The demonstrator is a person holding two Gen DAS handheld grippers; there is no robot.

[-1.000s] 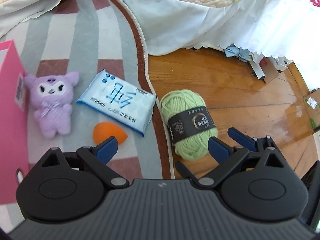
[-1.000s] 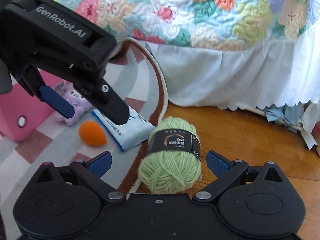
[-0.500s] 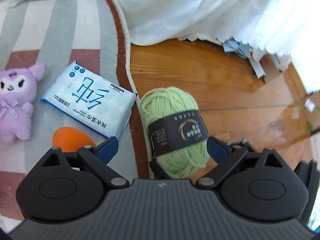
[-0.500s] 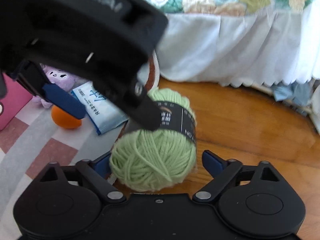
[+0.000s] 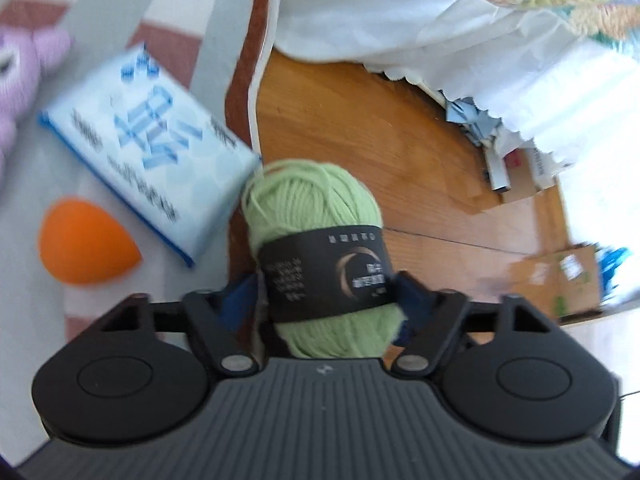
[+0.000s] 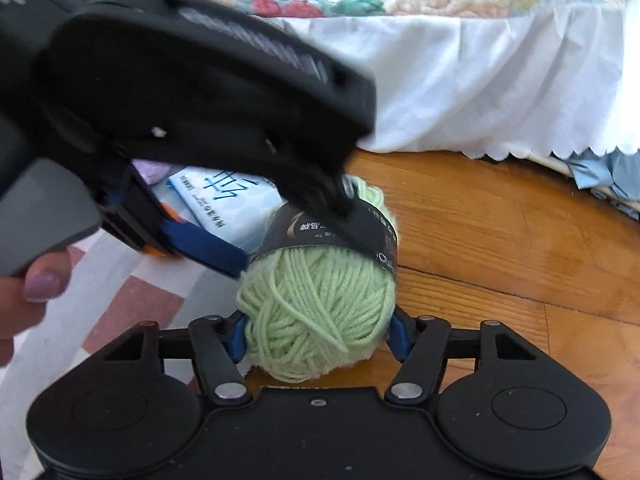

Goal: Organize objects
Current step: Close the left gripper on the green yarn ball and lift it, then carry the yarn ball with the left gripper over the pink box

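A green yarn ball (image 5: 320, 220) with a black label lies at the rug's edge on the wood floor. My left gripper (image 5: 326, 296) is shut on it across the label. My right gripper (image 6: 318, 330) is shut on the near end of the same yarn ball (image 6: 316, 312). In the right wrist view the left gripper's body (image 6: 192, 92) reaches over the ball from the upper left, with one blue finger (image 6: 204, 246) against the ball's left side.
A blue-and-white wipes pack (image 5: 148, 152), an orange sponge (image 5: 84, 242) and a purple plush toy (image 5: 24, 76) lie on the striped rug (image 5: 200, 20). A bed with a white skirt (image 6: 480, 92) stands behind. Cardboard boxes (image 5: 556, 276) sit at right.
Both grippers have moved in on the yarn ball and closed on it; a second ago both were open and short of it.
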